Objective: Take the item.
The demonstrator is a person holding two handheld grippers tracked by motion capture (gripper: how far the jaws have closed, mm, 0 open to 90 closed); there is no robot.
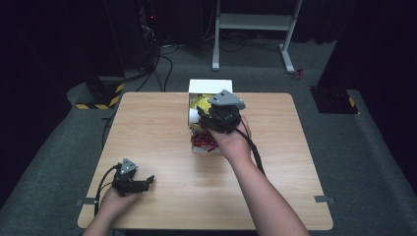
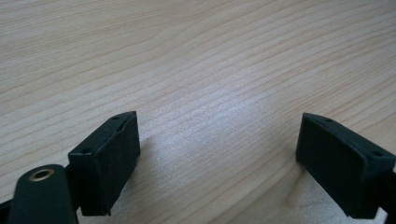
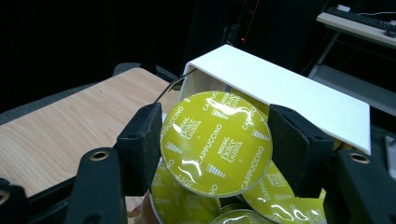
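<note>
Since the right gripper [image 3: 215, 140] already has its jaws pinched on a yellow-green Dolce Gusto cappuccino capsule [image 3: 215, 142], the thing that matters now is how that capsule sits against the white box [image 3: 289, 93] it lives in. From the right gripper view the foil lid faces the camera, one black pad on each side of the rim, so the capsule's flat face is turned toward the hand and its body points away into the box. It sits at the box's open mouth, resting on top of more cappuccino capsules [image 3: 273, 196] piled below it. My guess is the way out is straight back toward the hand, away from the box's white wall.

From the high view, the box [image 1: 210, 86] is at the far edge of the wooden table [image 1: 162, 132]. Way back from the box, the left gripper [image 1: 139, 184] hovers by the near edge, jaws wide apart and empty, so the right hand is clearly the nearer one.
</note>
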